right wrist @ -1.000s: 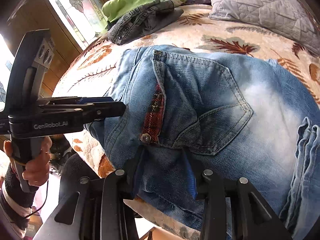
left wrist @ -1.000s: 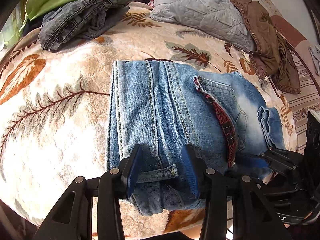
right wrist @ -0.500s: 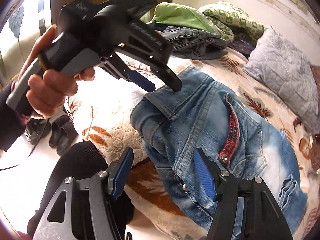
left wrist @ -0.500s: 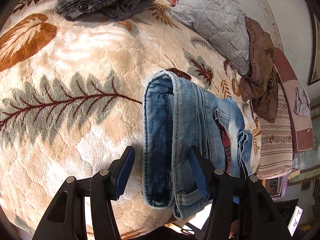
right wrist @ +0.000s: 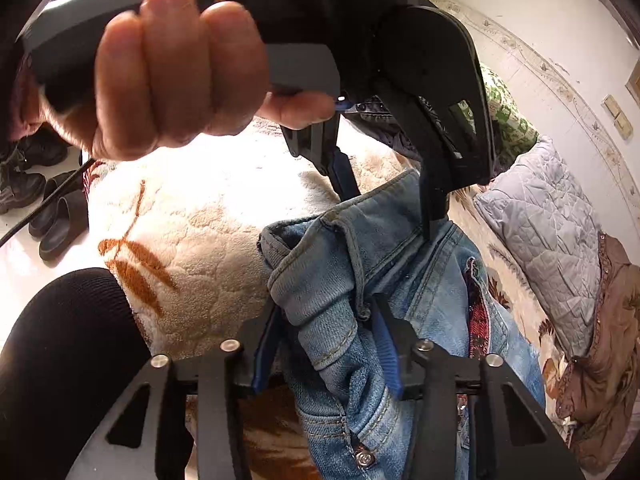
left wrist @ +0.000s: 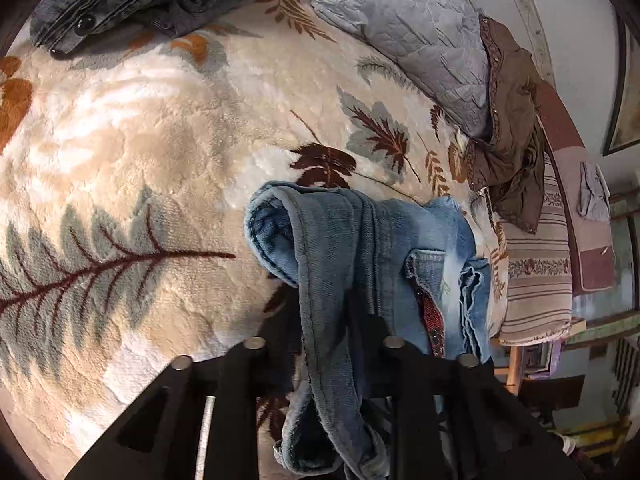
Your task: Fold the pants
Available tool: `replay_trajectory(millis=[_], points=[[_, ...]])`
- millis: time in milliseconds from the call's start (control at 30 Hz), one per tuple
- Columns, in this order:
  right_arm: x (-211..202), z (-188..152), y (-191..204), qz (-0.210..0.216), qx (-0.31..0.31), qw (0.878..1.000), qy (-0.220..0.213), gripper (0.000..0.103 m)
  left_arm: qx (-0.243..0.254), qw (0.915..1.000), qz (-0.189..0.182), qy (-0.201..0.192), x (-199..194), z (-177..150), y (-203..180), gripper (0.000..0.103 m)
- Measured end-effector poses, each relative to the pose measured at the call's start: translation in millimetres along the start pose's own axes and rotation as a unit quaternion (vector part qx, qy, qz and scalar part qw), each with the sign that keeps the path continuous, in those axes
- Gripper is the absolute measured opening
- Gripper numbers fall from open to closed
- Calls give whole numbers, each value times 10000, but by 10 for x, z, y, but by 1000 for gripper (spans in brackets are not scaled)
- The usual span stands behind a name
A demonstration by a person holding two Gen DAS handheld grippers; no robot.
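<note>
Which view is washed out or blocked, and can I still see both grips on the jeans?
Right wrist view: blanket overexposed, the hand blocks the top; right gripper visibly clamps the jeans. Left wrist view: evenly lit, fisheye-curved; left gripper shadowed, shut on denim.

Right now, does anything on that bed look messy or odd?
The blue jeans are bunched up, gripped by the left gripper and right gripper. A brown garment lies crumpled beside the grey quilted pillow.

I can read no words, brands or numbers here, not on my black grippers nor on anything around them.
</note>
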State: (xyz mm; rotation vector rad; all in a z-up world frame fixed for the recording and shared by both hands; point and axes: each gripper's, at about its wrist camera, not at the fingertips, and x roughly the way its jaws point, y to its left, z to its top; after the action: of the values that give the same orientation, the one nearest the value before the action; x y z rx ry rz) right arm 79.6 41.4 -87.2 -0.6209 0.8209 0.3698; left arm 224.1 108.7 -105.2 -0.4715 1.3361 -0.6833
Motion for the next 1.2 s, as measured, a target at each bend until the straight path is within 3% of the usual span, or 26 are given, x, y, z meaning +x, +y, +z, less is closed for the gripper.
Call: replay_trajectory(millis=[167, 300, 400, 533, 600, 667, 733, 767, 833, 900, 967, 1033, 1100, 1167, 1200], points=[[-339, -44, -363, 213, 661, 9972, -262, 25, -16, 9991, -232, -361, -124, -84, -219, 15], [-651, -169, -791, 583, 1534, 9856, -396, 25, 462, 9975, -202, -498, -216, -176, -717, 17], [-866, -386, -1177, 899, 2346, 9669, -449, 25, 1036, 9933, -70, -500, -143, -212, -1245, 21], [-985, -882, -1666, 1281, 3481, 9281, -311, 25, 1683, 9854, 166, -208, 288, -240, -1908, 27], [-966, -1211, -1873, 1435, 4094, 9009, -164, 25, 1828, 9828, 259, 76, 650, -198, -2209, 29], [-905, -1599, -2045, 1584, 4746, 8658, 9, 25, 1915, 9799, 358, 437, 1043, -160, -2421, 32], [-781, -2029, -2176, 1833, 5461, 8170, 261, 26, 1991, 9749, 557, 825, 1476, -139, -2601, 32], [-713, -2244, -2209, 1939, 5791, 7909, 385, 32, 2043, 9708, 726, 1028, 1718, -139, -2669, 32], [-591, -2609, -2229, 2251, 6302, 7416, 462, 33, 2207, 9592, 1158, 1335, 2154, -174, -2770, 32], [-561, -2817, -2238, 2537, 6608, 7059, 263, 29, 2442, 9473, 1564, 1363, 2407, -207, -2881, 32], [-604, -2863, -2270, 2679, 6641, 6978, 174, 33, 2654, 9387, 1702, 1392, 2434, -237, -3038, 34], [-671, -2881, -2295, 2781, 6564, 7012, 104, 38, 2878, 9293, 1738, 1527, 2345, -258, -3187, 34], [-758, -2929, -2296, 2852, 6522, 7023, -35, 44, 3234, 9200, 1707, 1411, 2093, -289, -3344, 34], [-853, -2990, -2283, 2781, 6504, 7067, -169, 51, 3658, 9074, 1768, 1070, 1821, -257, -3485, 42], [-889, -3022, -2278, 2772, 6512, 7060, -244, 52, 3891, 8985, 1809, 924, 1684, -244, -3517, 56]])
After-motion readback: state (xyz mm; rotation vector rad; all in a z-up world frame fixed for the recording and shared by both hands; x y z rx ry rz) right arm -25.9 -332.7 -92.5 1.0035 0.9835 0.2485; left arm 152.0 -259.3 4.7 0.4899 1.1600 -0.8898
